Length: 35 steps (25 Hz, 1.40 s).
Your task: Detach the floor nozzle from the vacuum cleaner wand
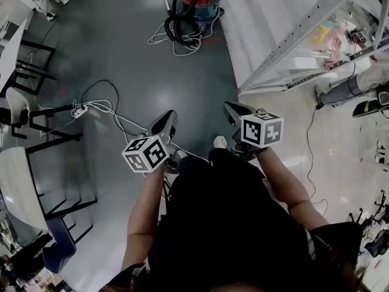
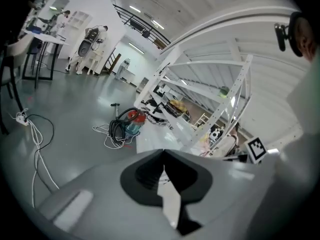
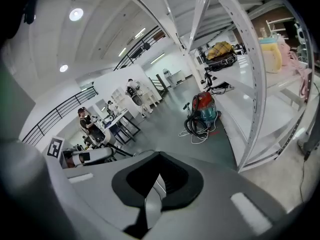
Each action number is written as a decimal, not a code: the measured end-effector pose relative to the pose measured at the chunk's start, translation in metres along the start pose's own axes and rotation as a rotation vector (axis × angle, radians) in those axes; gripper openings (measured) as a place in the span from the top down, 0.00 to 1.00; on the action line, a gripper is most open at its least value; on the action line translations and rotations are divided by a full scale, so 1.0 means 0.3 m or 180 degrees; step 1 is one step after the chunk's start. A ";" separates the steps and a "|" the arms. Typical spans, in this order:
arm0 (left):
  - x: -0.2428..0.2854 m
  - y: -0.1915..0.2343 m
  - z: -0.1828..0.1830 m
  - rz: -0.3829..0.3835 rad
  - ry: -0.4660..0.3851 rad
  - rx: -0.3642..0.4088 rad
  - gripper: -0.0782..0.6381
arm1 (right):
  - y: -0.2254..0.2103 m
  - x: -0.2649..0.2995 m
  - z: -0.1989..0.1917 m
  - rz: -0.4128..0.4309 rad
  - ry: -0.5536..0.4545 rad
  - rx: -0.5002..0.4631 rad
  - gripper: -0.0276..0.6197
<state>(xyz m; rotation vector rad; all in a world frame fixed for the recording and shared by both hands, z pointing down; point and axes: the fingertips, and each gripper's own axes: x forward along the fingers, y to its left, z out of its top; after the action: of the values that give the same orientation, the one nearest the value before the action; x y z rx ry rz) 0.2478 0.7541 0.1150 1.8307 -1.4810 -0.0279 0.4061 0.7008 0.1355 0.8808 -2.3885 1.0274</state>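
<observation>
A red and blue vacuum cleaner (image 1: pixel 199 3) stands far ahead on the grey floor, with its black hose (image 1: pixel 180 26) coiled beside it and a white cable looped around. It also shows in the left gripper view (image 2: pixel 131 122) and the right gripper view (image 3: pixel 205 110). A thin upright wand (image 2: pixel 116 109) stands just left of it; its nozzle is too small to make out. My left gripper (image 1: pixel 169 121) and right gripper (image 1: pixel 231 110) are held side by side in front of me, well short of the vacuum. Both are shut with nothing between the jaws (image 2: pixel 163 156) (image 3: pixel 159 158).
A white metal shelving rack (image 1: pixel 304 26) runs along the right, with cloth items on its shelves. A power strip (image 1: pixel 79 110) and white cables lie on the floor at left. Black-framed tables and chairs (image 1: pixel 27 111) line the left edge. People work at distant tables (image 3: pixel 89 123).
</observation>
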 end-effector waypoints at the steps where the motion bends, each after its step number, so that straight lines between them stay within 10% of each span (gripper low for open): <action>1: 0.010 -0.006 0.000 -0.0007 -0.0024 -0.0033 0.88 | -0.013 -0.006 0.003 0.0011 0.0003 0.0033 0.96; 18: 0.263 -0.193 0.056 -0.0307 -0.0127 -0.0251 0.88 | -0.230 0.016 0.106 0.0109 0.0223 -0.0024 0.96; 35: 0.474 0.143 0.348 -0.0179 0.0085 -0.0110 0.88 | -0.182 0.373 0.380 -0.0015 0.0285 -0.0049 0.96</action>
<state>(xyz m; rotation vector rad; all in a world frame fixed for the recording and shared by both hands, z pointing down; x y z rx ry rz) 0.2104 0.5767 0.1266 1.8378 -1.4023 -0.0558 0.3502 0.5425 0.1517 0.8172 -2.3162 1.0233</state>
